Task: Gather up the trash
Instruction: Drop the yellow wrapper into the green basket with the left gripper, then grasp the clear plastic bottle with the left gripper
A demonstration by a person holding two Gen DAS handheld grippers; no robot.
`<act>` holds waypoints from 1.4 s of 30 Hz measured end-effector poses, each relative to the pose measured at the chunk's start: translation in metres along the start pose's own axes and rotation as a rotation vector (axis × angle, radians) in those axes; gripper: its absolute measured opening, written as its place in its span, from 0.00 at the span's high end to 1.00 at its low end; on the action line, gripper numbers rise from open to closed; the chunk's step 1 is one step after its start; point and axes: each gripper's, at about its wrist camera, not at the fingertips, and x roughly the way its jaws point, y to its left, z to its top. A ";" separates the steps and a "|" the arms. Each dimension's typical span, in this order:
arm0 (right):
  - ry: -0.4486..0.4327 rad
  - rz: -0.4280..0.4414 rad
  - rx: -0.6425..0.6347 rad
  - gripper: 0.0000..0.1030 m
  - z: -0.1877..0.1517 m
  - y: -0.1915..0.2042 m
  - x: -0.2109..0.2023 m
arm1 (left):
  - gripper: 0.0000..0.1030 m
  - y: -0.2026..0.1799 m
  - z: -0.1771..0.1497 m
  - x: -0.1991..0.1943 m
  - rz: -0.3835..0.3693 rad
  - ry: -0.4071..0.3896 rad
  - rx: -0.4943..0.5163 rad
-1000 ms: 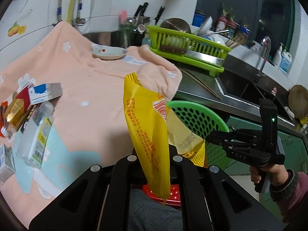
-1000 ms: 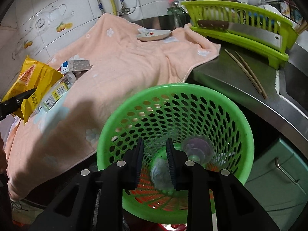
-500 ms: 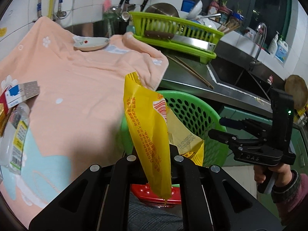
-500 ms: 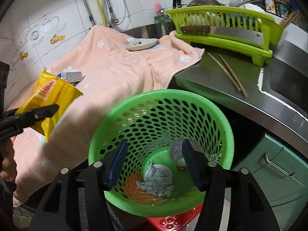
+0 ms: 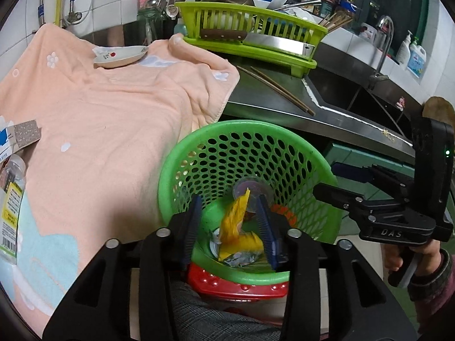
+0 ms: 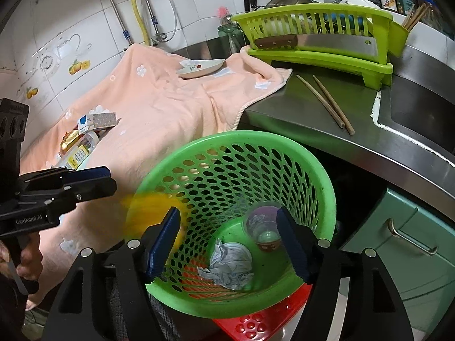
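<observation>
Left wrist view: the left hand-held gripper (image 5: 229,221) has its jaws spread apart over the green basket (image 5: 182,170) and grasps nothing.
Yellow wrapper: the yellow wrapper (image 5: 237,230) is between the blue pads, touching neither, and inside the basket (in the right wrist view it is only a yellow blur (image 6: 150,213) at the basket's left rim).
Right hand-held gripper: the right hand-held gripper (image 6: 227,244) is released, its jaws wide, nothing between them, above the basket.
Basket contents: a crumpled paper (image 6: 230,267) lies on the bottom, a plastic cup (image 6: 263,231) just beside it.
Basket place: it stands on a red stool (image 6: 256,324) in front of the steel surface (image 6: 312,116).
Remaining trash: a bottle (image 5: 11,199) and a small carton (image 5: 20,137) lie on the pink towel (image 5: 113,119), well apart from the basket.
Also on the surface: chopsticks (image 6: 327,102) and a green dish rack (image 6: 318,34).
</observation>
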 end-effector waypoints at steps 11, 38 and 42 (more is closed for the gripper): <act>-0.006 0.009 -0.022 0.24 0.004 0.009 0.001 | 0.29 0.009 -0.001 -0.019 0.057 -0.063 0.004; 0.007 0.161 -0.206 0.15 0.054 0.118 0.038 | 0.17 0.143 -0.027 -0.107 0.313 -0.164 -0.232; 0.008 0.185 -0.230 0.15 0.059 0.133 0.045 | 0.12 0.179 -0.026 -0.116 0.374 -0.175 -0.277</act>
